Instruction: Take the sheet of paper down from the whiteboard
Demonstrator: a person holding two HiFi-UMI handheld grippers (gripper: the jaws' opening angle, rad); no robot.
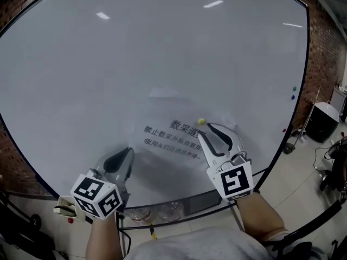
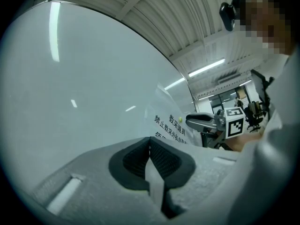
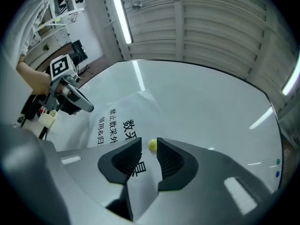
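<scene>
The sheet of paper (image 1: 181, 140) hangs low on the whiteboard (image 1: 108, 64), pinned by a yellow magnet (image 1: 201, 122) beside its heading. The left gripper (image 1: 129, 153) is clamped on the sheet's lower left edge. The right gripper (image 1: 207, 130) stands with jaws apart, the magnet at the gap between their tips. Bare board spreads wide above and to the left, and the board's bottom edge runs close beneath both grippers.

whiteboard (image 1: 108, 80) glossy, smooth, mirrors ceiling lights. sheet of paper (image 1: 179, 141) matt white, blk print. round yellow magnet (image 1: 201, 122) smooth, plastic-looking. left gripper (image 2: 150, 142) & right gripper (image 3: 149, 149): matt grey plastic, ribbed blk rubbery pads (image 3: 127, 161). brick wall (image 1: 321, 58) rough.
</scene>
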